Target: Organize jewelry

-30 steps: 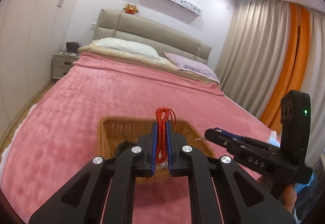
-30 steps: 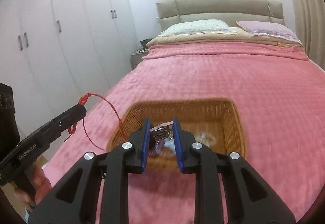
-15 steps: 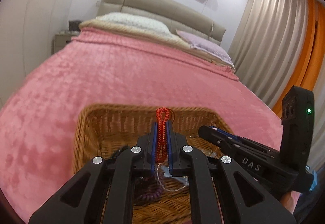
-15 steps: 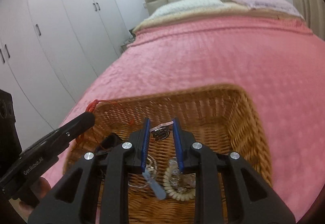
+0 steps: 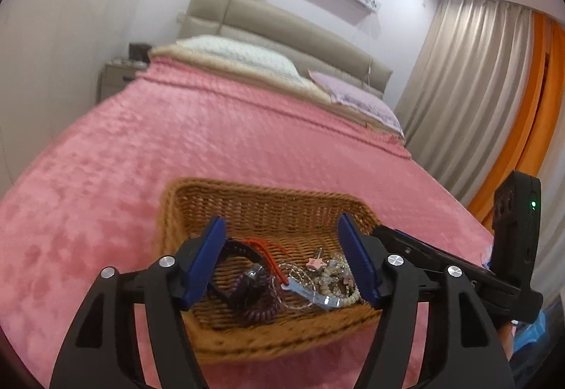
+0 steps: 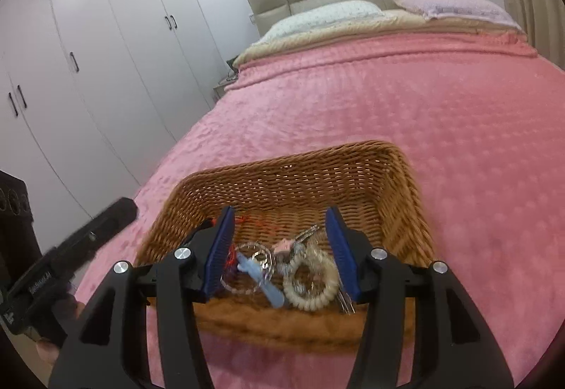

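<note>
Both grippers spread wide, empty, over the woven wicker basket (image 5: 268, 202)

Red braided cord (image 5: 269, 256) lies inside, between the left gripper (image 5: 282, 258) pads; right gripper (image 6: 280, 247) brackets a cream coil band (image 6: 310, 281); lettering unreadable

Both grippers spread wide, side by side

The left gripper (image 5: 282, 258) holds its blue pads far apart, empty; the right gripper (image 6: 282, 246) does likewise, its body showing at four o'clock in the left view, probably slightly lower.
</note>
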The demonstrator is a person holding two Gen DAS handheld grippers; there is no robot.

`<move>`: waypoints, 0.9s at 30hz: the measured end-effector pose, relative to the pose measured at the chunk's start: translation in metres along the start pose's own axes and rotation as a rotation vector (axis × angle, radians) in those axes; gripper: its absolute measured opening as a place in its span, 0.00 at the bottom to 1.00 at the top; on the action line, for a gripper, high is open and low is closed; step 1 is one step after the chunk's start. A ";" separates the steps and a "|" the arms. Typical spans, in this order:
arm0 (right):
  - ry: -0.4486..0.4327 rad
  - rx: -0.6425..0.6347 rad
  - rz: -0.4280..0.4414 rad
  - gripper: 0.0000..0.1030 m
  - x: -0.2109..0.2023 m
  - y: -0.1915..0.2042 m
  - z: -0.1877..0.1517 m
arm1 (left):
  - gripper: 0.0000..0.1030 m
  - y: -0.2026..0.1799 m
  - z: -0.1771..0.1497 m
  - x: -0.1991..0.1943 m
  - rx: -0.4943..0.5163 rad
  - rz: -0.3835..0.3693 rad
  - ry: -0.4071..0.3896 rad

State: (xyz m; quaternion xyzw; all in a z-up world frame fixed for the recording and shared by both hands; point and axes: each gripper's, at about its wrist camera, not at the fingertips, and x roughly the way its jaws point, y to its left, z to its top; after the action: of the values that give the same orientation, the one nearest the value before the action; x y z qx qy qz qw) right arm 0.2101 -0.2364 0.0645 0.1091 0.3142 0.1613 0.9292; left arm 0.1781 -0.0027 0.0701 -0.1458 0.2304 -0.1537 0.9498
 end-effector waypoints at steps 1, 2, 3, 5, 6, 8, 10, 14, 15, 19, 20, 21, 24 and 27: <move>-0.021 -0.017 -0.019 0.49 -0.011 0.002 -0.004 | 0.65 -0.003 -0.002 -0.008 0.009 0.020 -0.016; -0.037 -0.031 -0.030 0.49 -0.018 0.003 -0.007 | 0.67 -0.006 -0.004 -0.017 0.017 0.045 -0.035; -0.060 -0.047 -0.044 0.51 -0.027 0.005 -0.011 | 0.73 -0.008 -0.008 -0.026 0.023 0.069 -0.059; -0.110 -0.072 -0.077 0.58 -0.043 0.008 -0.022 | 0.80 -0.014 -0.018 -0.047 0.049 0.134 -0.122; -0.136 -0.082 -0.089 0.61 -0.050 0.009 -0.028 | 0.83 -0.018 -0.024 -0.056 0.069 0.171 -0.147; -0.189 -0.110 -0.114 0.63 -0.061 0.012 -0.039 | 0.83 -0.023 -0.032 -0.066 0.103 0.238 -0.186; -0.227 -0.144 -0.142 0.63 -0.066 0.015 -0.050 | 0.85 -0.029 -0.043 -0.073 0.131 0.334 -0.241; -0.280 -0.146 -0.174 0.68 -0.066 0.009 -0.064 | 0.88 -0.036 -0.064 -0.067 0.179 0.471 -0.285; -0.275 -0.154 -0.184 0.68 -0.062 0.008 -0.065 | 0.89 -0.037 -0.068 -0.059 0.200 0.492 -0.259; -0.241 -0.160 -0.190 0.68 -0.050 0.007 -0.068 | 0.90 -0.036 -0.069 -0.045 0.211 0.466 -0.177; -0.236 -0.155 -0.188 0.68 -0.048 0.005 -0.068 | 0.90 -0.035 -0.069 -0.046 0.208 0.467 -0.179; -0.236 -0.148 -0.188 0.68 -0.048 0.003 -0.068 | 0.92 -0.035 -0.069 -0.047 0.205 0.463 -0.181; -0.235 -0.131 -0.177 0.70 -0.047 -0.002 -0.068 | 0.93 -0.032 -0.068 -0.048 0.190 0.446 -0.176; -0.228 -0.132 -0.177 0.71 -0.045 -0.002 -0.070 | 0.93 -0.029 -0.072 -0.049 0.176 0.424 -0.167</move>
State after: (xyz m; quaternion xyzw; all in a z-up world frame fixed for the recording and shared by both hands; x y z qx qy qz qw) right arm 0.1338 -0.2475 0.0345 0.0372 0.2039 0.0856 0.9745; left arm 0.0951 -0.0267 0.0379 -0.0232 0.1625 0.0424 0.9855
